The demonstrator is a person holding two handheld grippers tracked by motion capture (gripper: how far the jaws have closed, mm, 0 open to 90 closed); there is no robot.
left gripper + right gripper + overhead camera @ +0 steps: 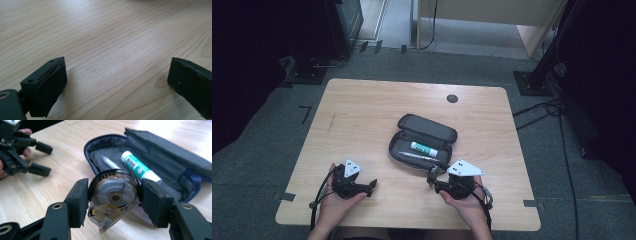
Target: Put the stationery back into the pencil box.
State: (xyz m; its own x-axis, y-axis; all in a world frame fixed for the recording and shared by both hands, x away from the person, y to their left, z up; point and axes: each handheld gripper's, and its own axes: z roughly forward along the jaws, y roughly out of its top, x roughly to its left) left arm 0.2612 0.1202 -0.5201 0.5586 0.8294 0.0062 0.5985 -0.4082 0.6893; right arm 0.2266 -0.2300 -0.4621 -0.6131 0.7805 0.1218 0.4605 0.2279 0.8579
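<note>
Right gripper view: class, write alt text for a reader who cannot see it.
The right gripper clamps a clear correction tape dispenser before an open dark pencil case holding a glue stick and pen. The left gripper rests open on the wooden table.

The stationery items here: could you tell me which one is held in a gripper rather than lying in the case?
The correction tape dispenser, clamped by the right gripper; the glue stick and pen lie in the open case.

Your wooden table [362, 115] carries one round dark grommet [452, 98] near its far edge, right of centre. Off its far right corner you have black cables [542, 107] on grey carpet [262, 150]. Off its far left corner there is a black stand base [307, 75].
</note>
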